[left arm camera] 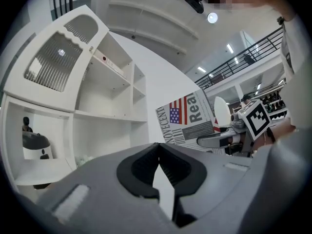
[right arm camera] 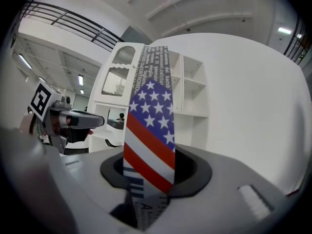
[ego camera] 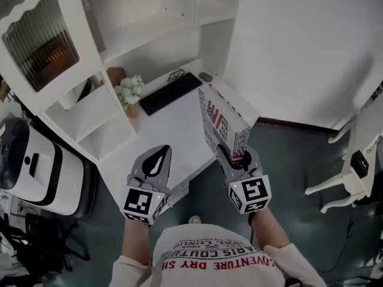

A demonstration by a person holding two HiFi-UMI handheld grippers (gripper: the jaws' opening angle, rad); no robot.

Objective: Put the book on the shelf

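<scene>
Book [ego camera: 222, 121] pinched upright in right claw [ego camera: 234, 154] over white surface [ego camera: 173, 130]; left claw [ego camera: 160, 155] pressed together, empty, near shelf unit [ego camera: 90, 109].

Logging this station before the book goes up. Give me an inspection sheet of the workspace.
Surface: white desk, mostly bare at the near end.
Job's things: flag-print book held upright above the desk's right edge; white shelf unit with open compartments, not yet reached.
Clutter: black keyboard, mouse, small flower bunch at the desk's far end.
Grippers: right gripper clamped on the book's lower end; left gripper closed, empty.
Cables: none clearly seen; a small dark tangle behind the keyboard cannot be identified.
Surroundings: white appliance left, white furniture right, dark floor.
</scene>
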